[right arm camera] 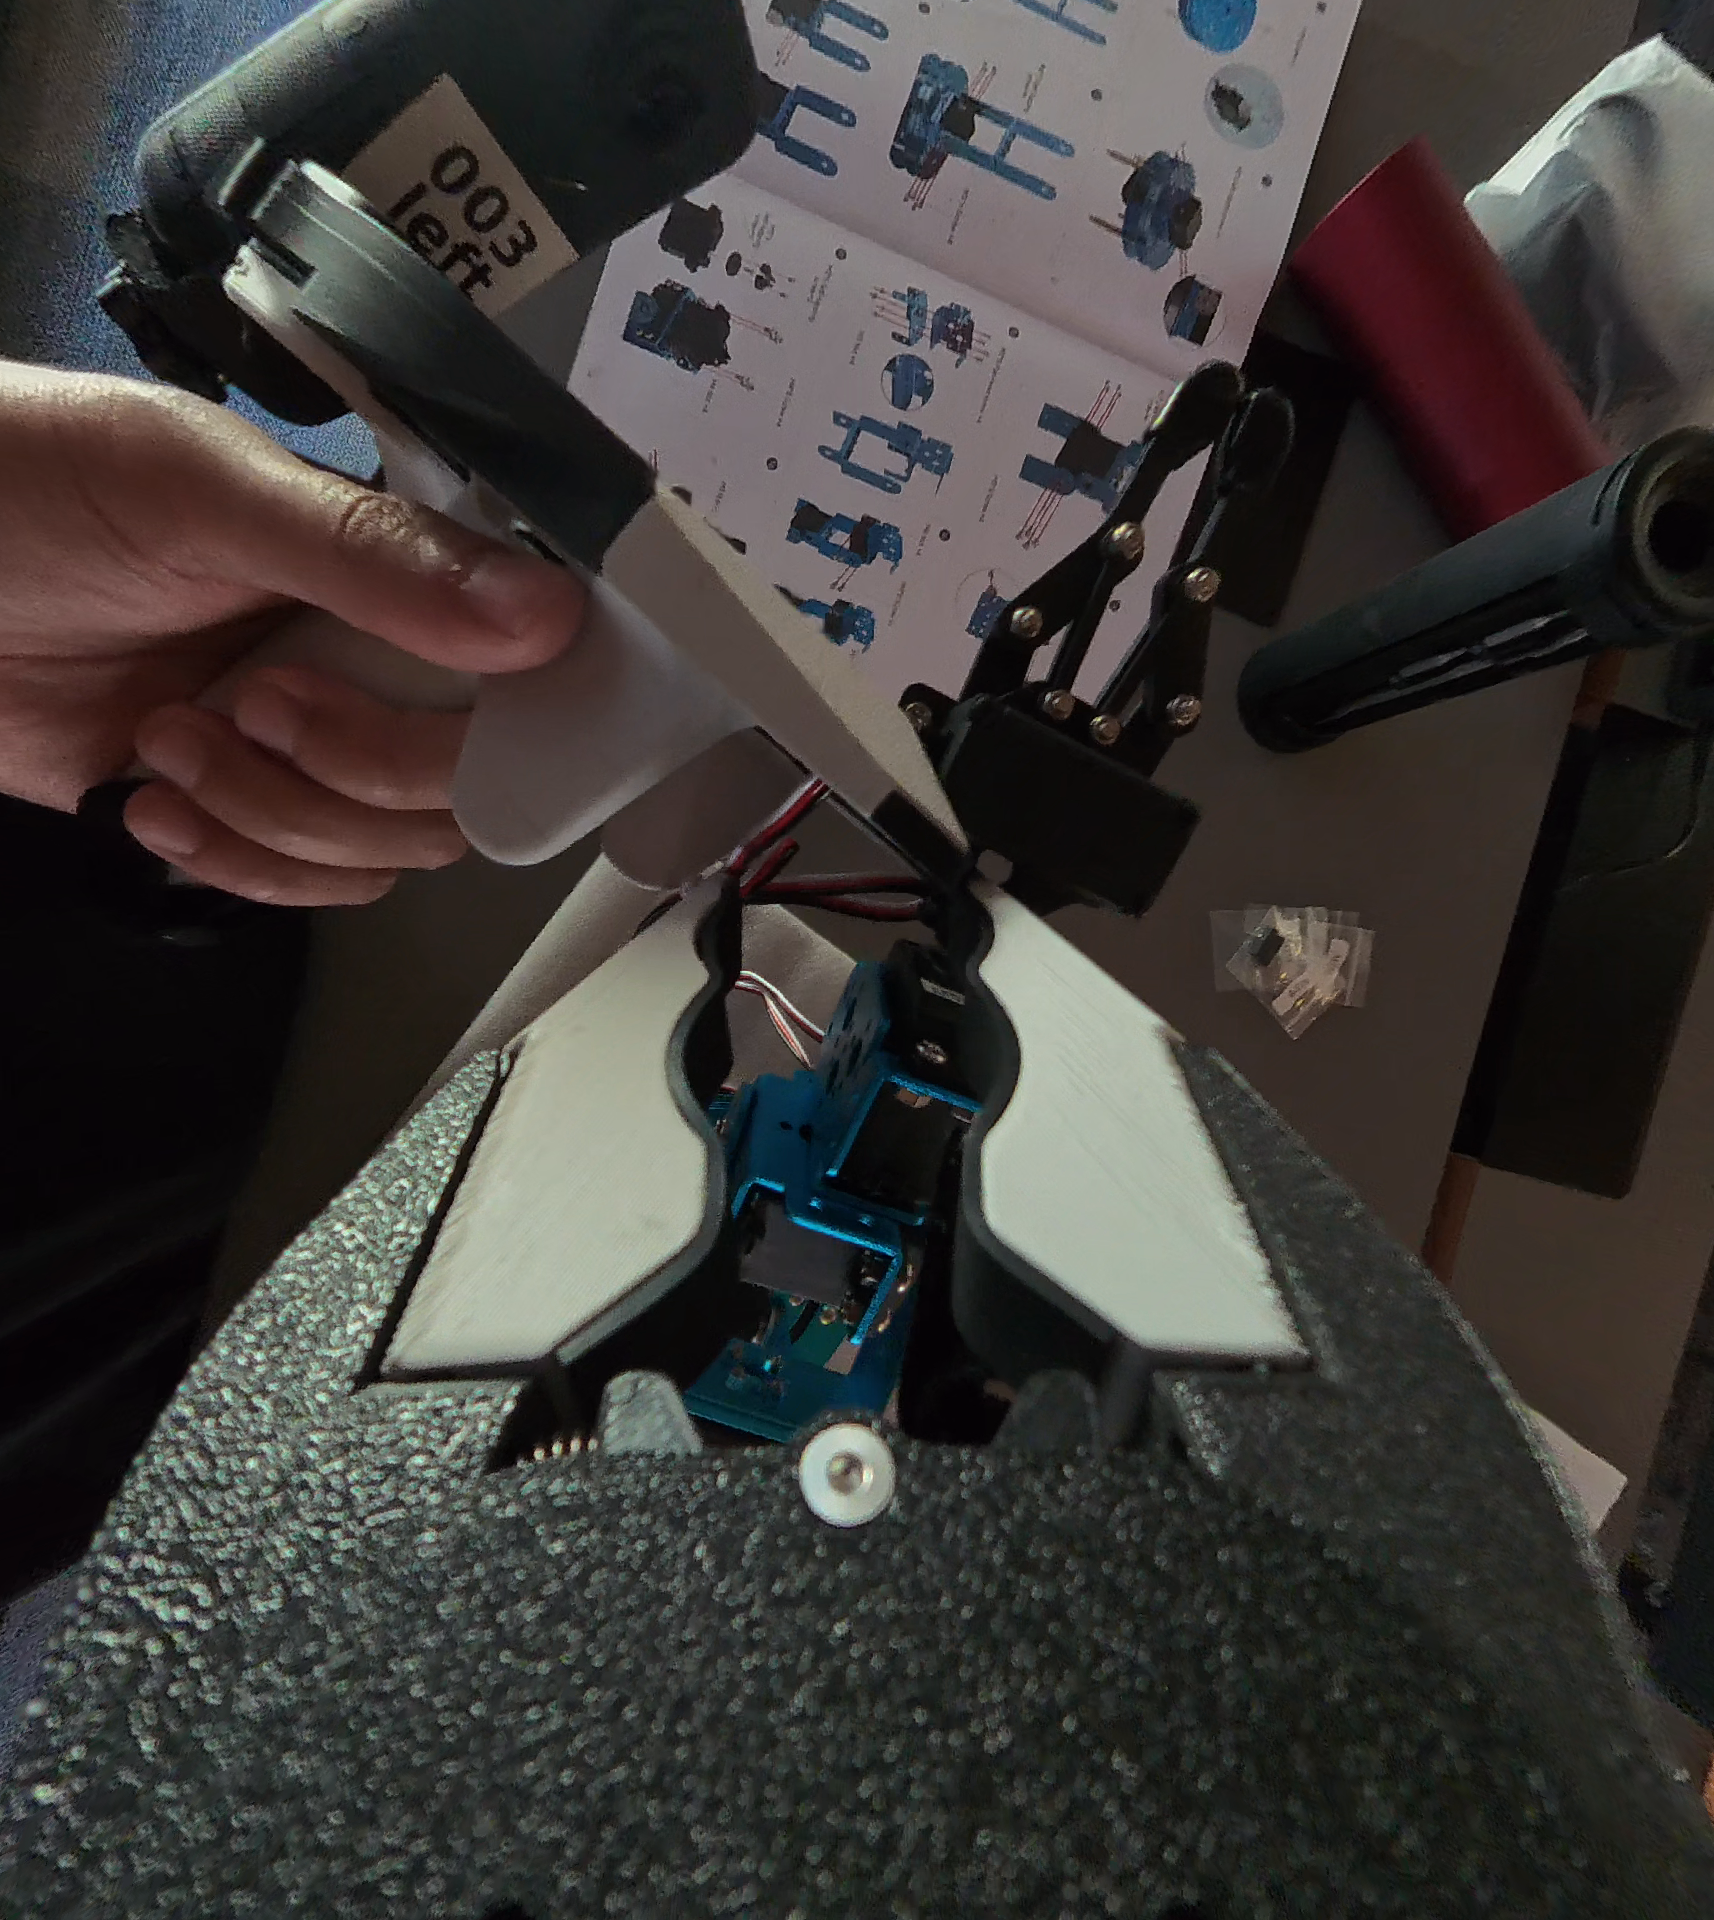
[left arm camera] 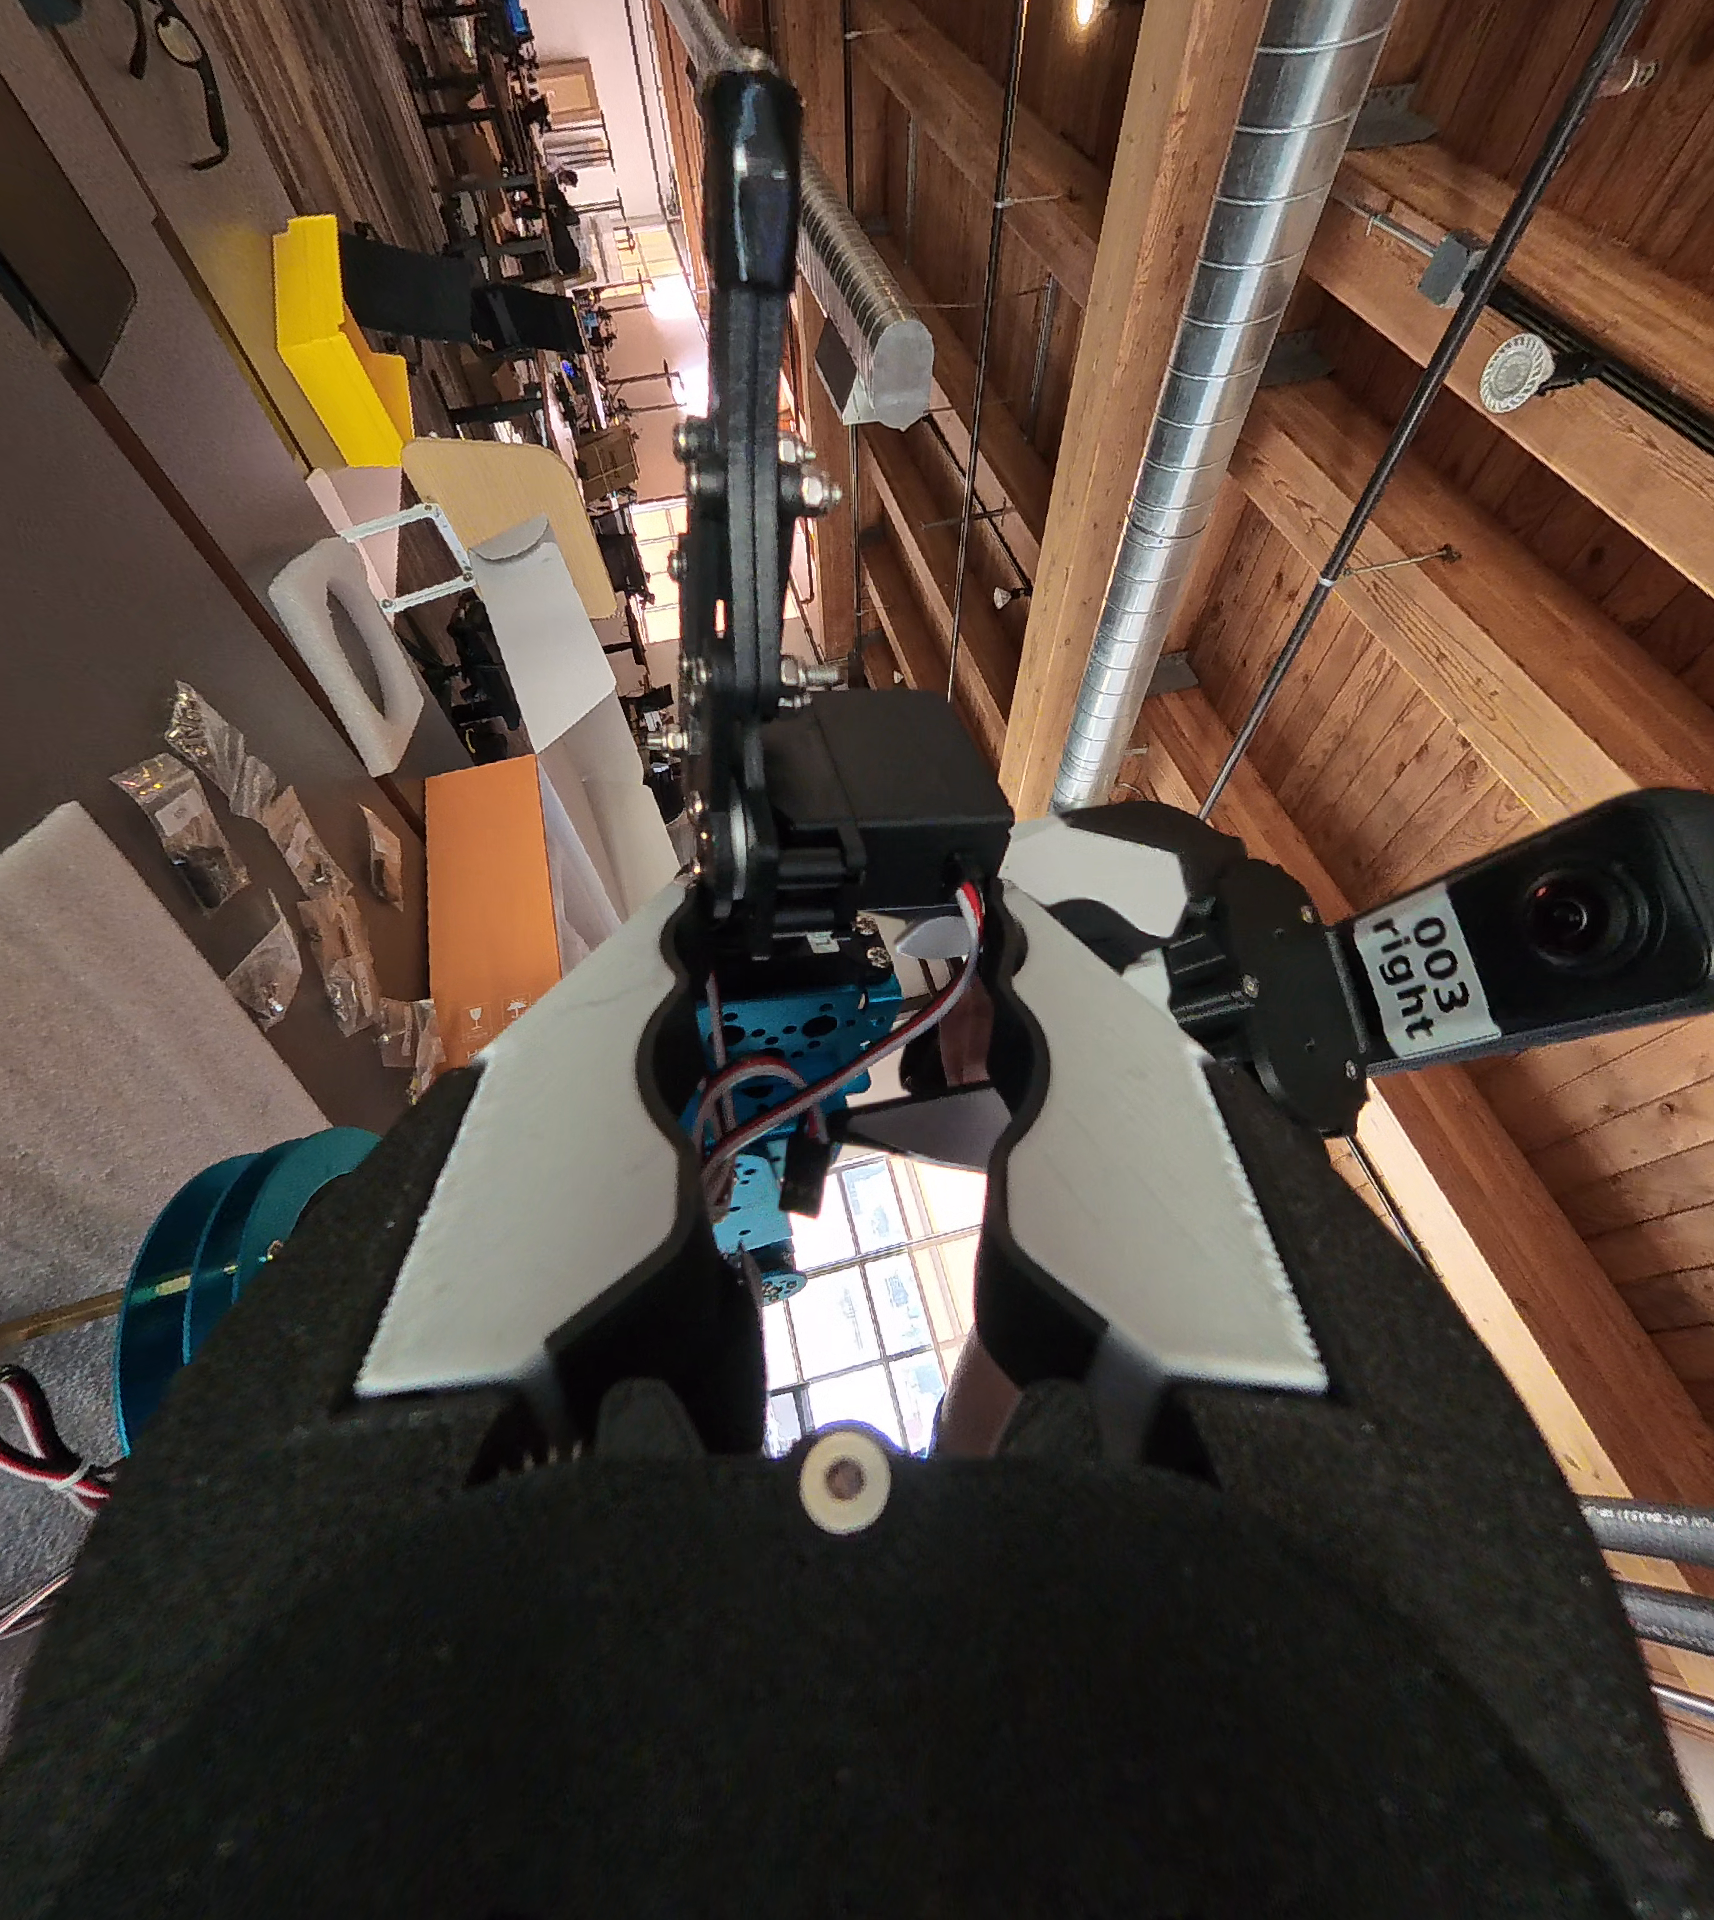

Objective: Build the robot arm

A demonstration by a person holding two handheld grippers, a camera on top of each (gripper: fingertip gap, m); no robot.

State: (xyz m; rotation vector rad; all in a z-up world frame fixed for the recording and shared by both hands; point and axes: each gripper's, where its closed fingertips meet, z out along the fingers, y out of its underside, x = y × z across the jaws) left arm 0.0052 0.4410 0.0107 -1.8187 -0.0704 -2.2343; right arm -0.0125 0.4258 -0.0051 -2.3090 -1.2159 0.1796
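Observation:
A small robot arm kit is held up between both grippers. It has blue metal brackets [left arm camera: 791, 1039], a black servo [left arm camera: 874, 790] and a black claw [left arm camera: 749, 312]. My left gripper [left arm camera: 848, 914] is shut on it, its white fingers either side of the servo and brackets. My right gripper [right arm camera: 848, 914] is shut on the blue brackets [right arm camera: 832, 1143], below the servo [right arm camera: 1061, 810] and the claw [right arm camera: 1144, 582]. A person's hand [right arm camera: 209, 623] holds the left gripper. The right gripper's camera [left arm camera: 1559, 935] shows close by in the left wrist view.
A teal round base [left arm camera: 209, 1268] sits on a grey foam mat [left arm camera: 53, 1039], near small bags of screws [left arm camera: 240, 831], an orange box [left arm camera: 489, 914] and yellow bins [left arm camera: 333, 322]. An illustrated instruction sheet [right arm camera: 936, 312], a black cylindrical handle [right arm camera: 1507, 592] and a parts bag [right arm camera: 1289, 961] lie below. Both grippers' tips are close together, under 4 cm apart.

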